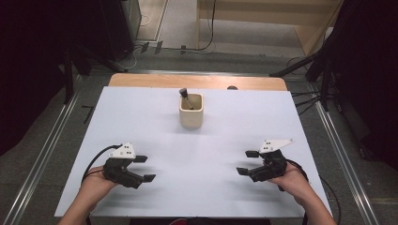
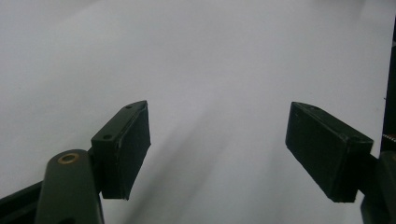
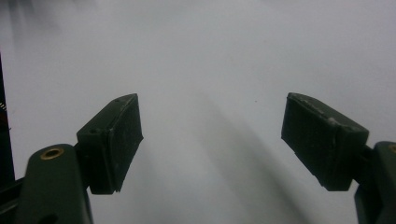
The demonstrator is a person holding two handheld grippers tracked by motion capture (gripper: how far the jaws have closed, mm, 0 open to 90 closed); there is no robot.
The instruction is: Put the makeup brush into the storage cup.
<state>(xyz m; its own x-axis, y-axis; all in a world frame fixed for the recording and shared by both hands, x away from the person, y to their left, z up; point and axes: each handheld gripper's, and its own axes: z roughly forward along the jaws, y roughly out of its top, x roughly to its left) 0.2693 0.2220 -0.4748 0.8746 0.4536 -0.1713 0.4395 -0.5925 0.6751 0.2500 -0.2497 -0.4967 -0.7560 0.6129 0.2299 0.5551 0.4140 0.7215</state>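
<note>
A cream square cup [image 1: 191, 111] stands upright at the back middle of the white table [image 1: 141, 122], with a dark-tipped tool [image 1: 184, 93] leaning out of it. My left gripper [image 1: 144, 168] rests near the front left, held by a hand, its jaws wide apart with nothing between them. My right gripper [image 1: 247, 162] rests near the front right, also open and empty. Both point toward the middle of the table, far short of the cup. In the left gripper view the left gripper [image 2: 217, 154] has bare white surface between its pads, and so does the right gripper [image 3: 212, 147] in its own view.
A strip of wooden tabletop [image 1: 197, 81] shows behind the white sheet. Metal rails [image 1: 42, 154] run along both sides of the table, with dark stands and cables on the floor beyond. Bare white surface lies between the grippers and the cup.
</note>
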